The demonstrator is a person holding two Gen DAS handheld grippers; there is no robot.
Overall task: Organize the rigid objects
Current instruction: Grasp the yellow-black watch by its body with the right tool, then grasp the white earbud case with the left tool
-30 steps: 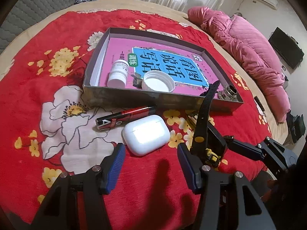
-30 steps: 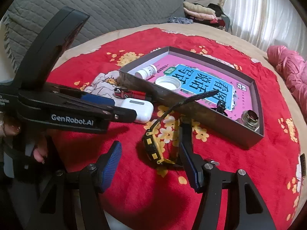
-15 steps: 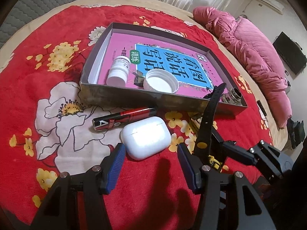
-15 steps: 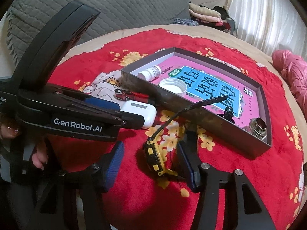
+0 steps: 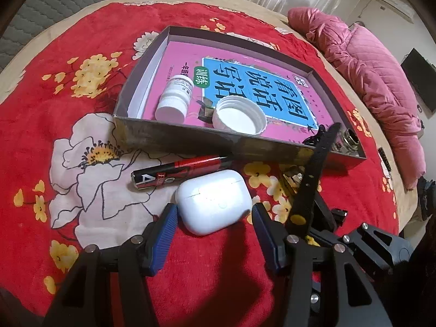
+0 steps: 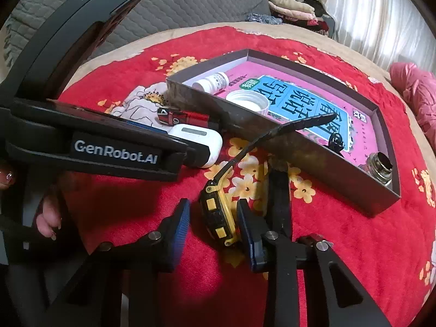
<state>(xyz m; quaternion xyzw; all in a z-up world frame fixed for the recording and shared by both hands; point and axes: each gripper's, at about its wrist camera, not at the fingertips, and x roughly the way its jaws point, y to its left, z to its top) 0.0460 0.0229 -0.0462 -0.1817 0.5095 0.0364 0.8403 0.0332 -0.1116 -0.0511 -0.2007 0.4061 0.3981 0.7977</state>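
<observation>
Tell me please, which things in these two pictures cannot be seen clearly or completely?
- Watch dial: both views show the case edge-on.
- Small black object in the box: too small to identify in either view.
- Earbud case, right wrist view: near half hidden behind the left gripper.
- Bottle label: print too small to read.

Two wrist fisheyes, close, angled down over bedspread [image 5: 81, 54], sharing the box [image 5: 223, 139]

Left gripper [image 5: 214, 227] angled steeply down, jaws wide — both blue pads clear of anything. Right gripper [image 6: 213, 219] likewise tilted down, jaws closing, one pad touching, the other short. Fingertips [image 6: 47, 222] of a hand low beside the left tool.
</observation>
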